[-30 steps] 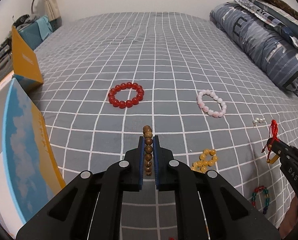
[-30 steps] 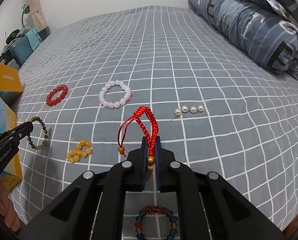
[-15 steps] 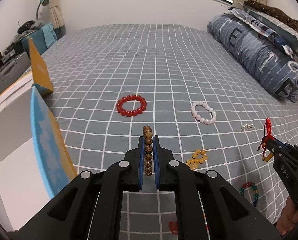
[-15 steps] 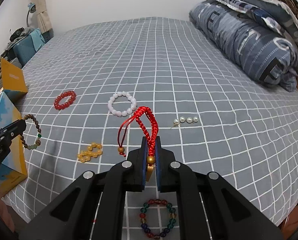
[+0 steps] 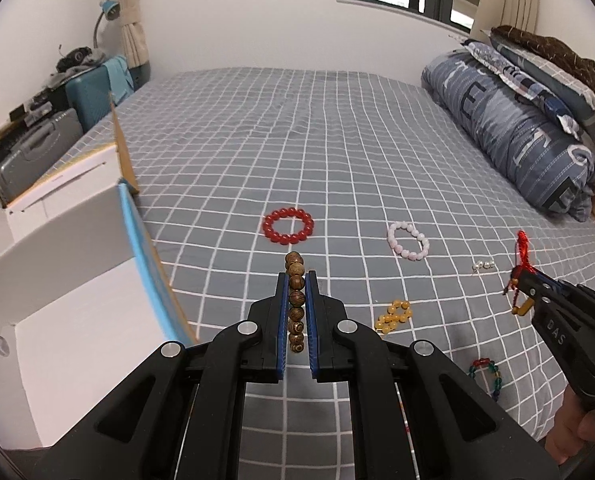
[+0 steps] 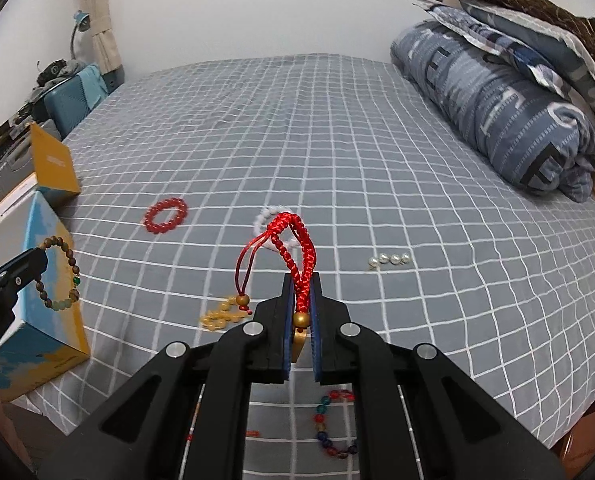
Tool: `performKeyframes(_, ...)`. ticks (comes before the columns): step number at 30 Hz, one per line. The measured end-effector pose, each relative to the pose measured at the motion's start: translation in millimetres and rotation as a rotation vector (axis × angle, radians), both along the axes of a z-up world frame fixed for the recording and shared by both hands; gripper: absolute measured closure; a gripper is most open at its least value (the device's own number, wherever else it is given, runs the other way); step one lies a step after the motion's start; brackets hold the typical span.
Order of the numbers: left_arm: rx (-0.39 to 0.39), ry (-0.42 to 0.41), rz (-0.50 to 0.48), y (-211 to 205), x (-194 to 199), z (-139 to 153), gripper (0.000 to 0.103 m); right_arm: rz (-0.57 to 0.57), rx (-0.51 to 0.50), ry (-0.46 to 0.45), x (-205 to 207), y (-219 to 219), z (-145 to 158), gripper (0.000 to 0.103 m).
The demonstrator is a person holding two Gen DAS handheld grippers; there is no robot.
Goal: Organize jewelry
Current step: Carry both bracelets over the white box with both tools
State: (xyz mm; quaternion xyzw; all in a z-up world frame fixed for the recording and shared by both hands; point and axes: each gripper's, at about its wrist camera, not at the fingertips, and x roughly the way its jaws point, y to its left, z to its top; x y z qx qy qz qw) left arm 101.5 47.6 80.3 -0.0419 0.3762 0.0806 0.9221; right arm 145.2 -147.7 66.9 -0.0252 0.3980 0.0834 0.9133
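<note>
Change since a second ago: both claws have risen above the bed (image 5: 337, 152); the window and more of the wall have come into both views, and the pieces on the cover look smaller and sit lower in frame.
Left claw (image 5: 296, 312): clamped on the wooden bead bracelet (image 5: 295, 300), held clear of the cover, as it was a second ago.
Right claw (image 6: 300, 320): clamped on the red braided cord bracelet (image 6: 293, 248) at its gold bead, loop standing up; grip unchanged.
Held pieces: two, one per claw.
Pieces lying on the bed: five, namely one red bead bracelet (image 5: 288, 231), one pale pink bead bracelet (image 5: 407, 240), one pearl piece (image 6: 389, 259), one yellow bead bracelet (image 5: 393, 316), one multicolour bead bracelet (image 6: 333, 424).
Boxes: two at the bed's left edge, a blue-and-white box (image 6: 37, 300) nearest and an orange box (image 6: 53, 166) behind it.
Only in left view: the white open inside of the near box, the right claw side-on, and part of a hand (image 5: 573, 436) gripping it.
Only in right view: the wooden bracelet as a full ring with a green bead, hanging beside the blue box; the pink bracelet is partly hidden behind the red cord.
Bedding: folded quilt (image 5: 517, 136) along the right side.
</note>
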Motion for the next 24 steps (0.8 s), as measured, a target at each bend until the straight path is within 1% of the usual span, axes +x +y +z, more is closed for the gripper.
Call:
performKeyframes(7,-0.003,-0.04,0.039,19.6,-27.2,25.2,0.095,0.08,0.014,-0.036,-9.1,44.9,25.6,0.096)
performKeyframes(11,-0.002,-0.047,0.077,36.5,-39.2,30.7,0.095,0.139,0.025,-0.041,-13.9,76.0,32.7,0.096)
performKeyframes(17,-0.009,-0.056,0.177,81.2,-65.5,38.2,0.095,0.227,0.03,-0.042,-22.6,131.4,38.5,0.096)
performKeyframes(24,-0.015,-0.041,0.298,134.8,-91.3,34.5,0.095,0.365,0.032,-0.054,-45.3,203.8,42.0,0.095)
